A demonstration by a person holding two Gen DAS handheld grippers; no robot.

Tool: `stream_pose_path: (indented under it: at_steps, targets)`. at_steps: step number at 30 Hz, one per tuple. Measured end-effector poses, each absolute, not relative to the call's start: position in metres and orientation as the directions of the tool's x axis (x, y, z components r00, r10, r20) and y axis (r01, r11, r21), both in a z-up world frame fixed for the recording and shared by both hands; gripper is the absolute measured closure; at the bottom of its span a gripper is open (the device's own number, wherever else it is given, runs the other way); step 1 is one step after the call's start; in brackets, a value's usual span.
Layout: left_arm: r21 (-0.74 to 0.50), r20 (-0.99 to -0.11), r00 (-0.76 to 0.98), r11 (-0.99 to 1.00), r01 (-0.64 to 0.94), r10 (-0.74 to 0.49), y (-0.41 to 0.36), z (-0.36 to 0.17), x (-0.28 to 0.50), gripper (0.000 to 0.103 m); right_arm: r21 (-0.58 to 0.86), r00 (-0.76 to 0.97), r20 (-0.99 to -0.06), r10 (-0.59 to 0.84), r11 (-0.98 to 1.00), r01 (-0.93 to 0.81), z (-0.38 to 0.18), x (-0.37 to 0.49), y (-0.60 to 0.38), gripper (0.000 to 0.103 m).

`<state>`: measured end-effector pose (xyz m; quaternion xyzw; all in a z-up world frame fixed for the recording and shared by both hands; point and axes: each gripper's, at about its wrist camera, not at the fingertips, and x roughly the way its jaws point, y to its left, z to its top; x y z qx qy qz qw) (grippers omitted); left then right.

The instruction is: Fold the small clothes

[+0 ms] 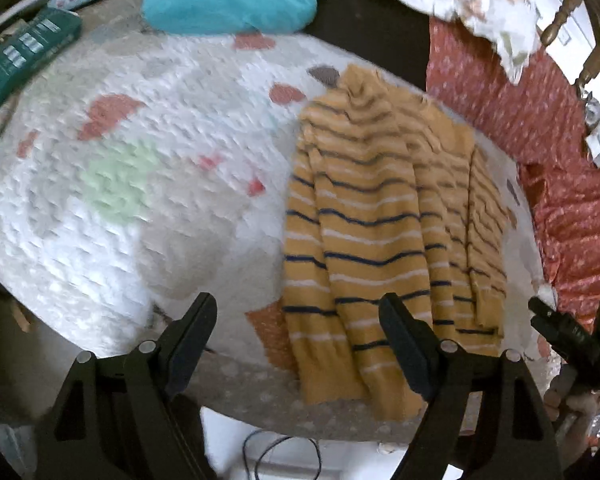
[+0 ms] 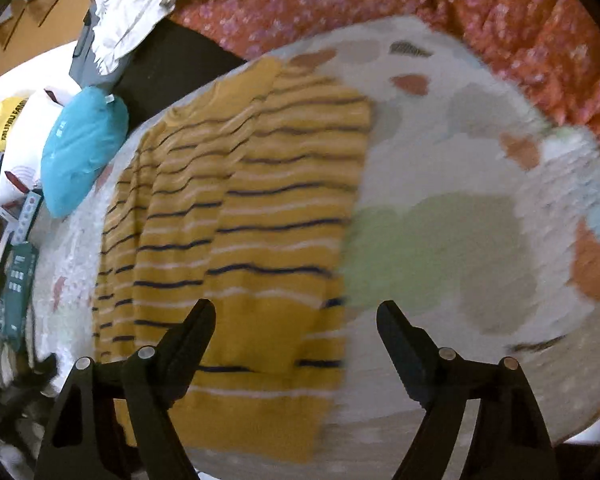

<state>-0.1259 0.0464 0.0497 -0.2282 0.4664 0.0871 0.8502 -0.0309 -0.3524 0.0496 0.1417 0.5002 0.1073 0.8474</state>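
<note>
Your mustard-yellow knit sweater with navy and white stripes (image 1: 380, 216) lies on the white patterned quilt (image 1: 132, 184), sleeves folded in. Both the left hand-held gripper (image 1: 300, 332) and right hand-held gripper (image 2: 296, 336) hover wide, empty. Next, judged: grip the hem and fold toward the collar.

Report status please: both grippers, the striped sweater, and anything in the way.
Left gripper open, empty; right gripper open, empty. Yellow striped sweater flat on the quilt, sides folded in, untouched. Teal bundle beside it, not blocking.
</note>
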Motion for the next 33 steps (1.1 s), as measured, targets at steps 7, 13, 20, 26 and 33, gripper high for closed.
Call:
stream_pose_path:
  at_steps: [7,13,20,26,33]
  targets:
    - [-0.397,-0.836,0.525,0.835,-0.380,-0.159,0.062,0.034,-0.124,0.020,0.324,0.426,-0.809,0.404,0.912,-0.251,0.049,-0.033,-0.309,0.028]
    - [-0.377,-0.852,0.497,0.850,-0.368,-0.163,0.056,0.029,-0.121,0.020,0.180,0.407,-0.852,0.330,0.914,-0.363,0.020,-0.030,-0.256,0.062]
    - [-0.393,-0.853,0.489,0.840,-0.375,-0.181,0.058,0.024,-0.117,0.020,0.357,0.457,-0.793,0.404,0.915,-0.189,0.046,0.002,-0.332,0.099]
    - [-0.364,-0.867,0.465,0.865,-0.347,-0.178,0.048,0.021,-0.110,0.020,0.261,0.582,-0.799,0.152,0.959,0.108,0.072,0.057,-0.462,0.099]
    - [-0.332,-0.881,0.445,0.882,-0.335,-0.163,0.042,0.019,-0.108,0.020,-0.017,0.458,-0.844,-0.279,0.868,0.496,0.053,0.101,-0.587,0.098]
